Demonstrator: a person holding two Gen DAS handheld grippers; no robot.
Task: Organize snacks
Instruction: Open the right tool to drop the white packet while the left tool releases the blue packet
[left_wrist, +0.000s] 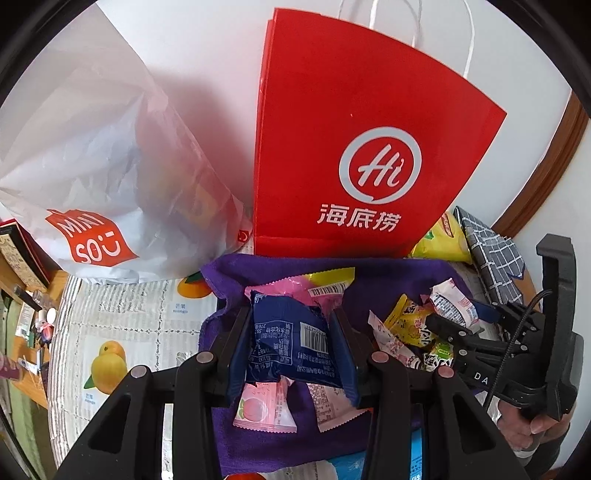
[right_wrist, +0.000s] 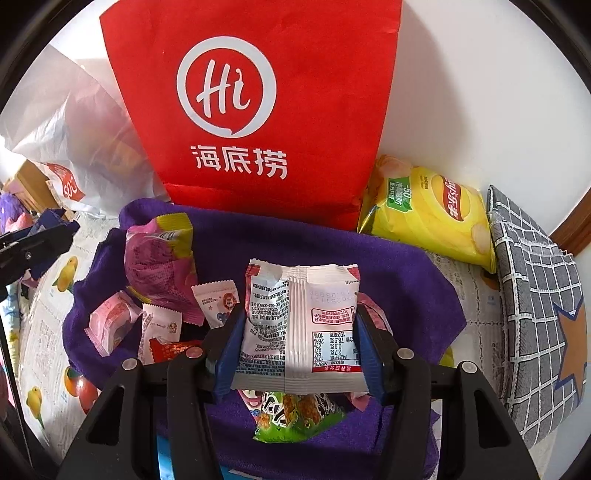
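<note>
My left gripper (left_wrist: 291, 347) is shut on a dark blue snack packet (left_wrist: 288, 332), held just above a purple cloth (left_wrist: 388, 280). Small pink packets (left_wrist: 266, 410) lie under it on the cloth. In the right wrist view my right gripper (right_wrist: 299, 343) is shut on a white packet with red edges (right_wrist: 301, 325), its blue pads pressing both sides. Below it lies a green snack packet (right_wrist: 291, 417). More pink and white packets (right_wrist: 159, 273) are scattered on the left part of the purple cloth (right_wrist: 295, 240). The right gripper (left_wrist: 443, 328) also shows at the right of the left wrist view.
A tall red paper bag (left_wrist: 351, 110) (right_wrist: 258, 74) stands upright behind the cloth, against the white wall. A white plastic shopping bag (left_wrist: 92, 166) sits to its left. A yellow crisp bag (right_wrist: 424, 218) and a grey checked fabric pouch (right_wrist: 532, 295) lie at the right. A fruit-print tablecloth (left_wrist: 129, 325) covers the table.
</note>
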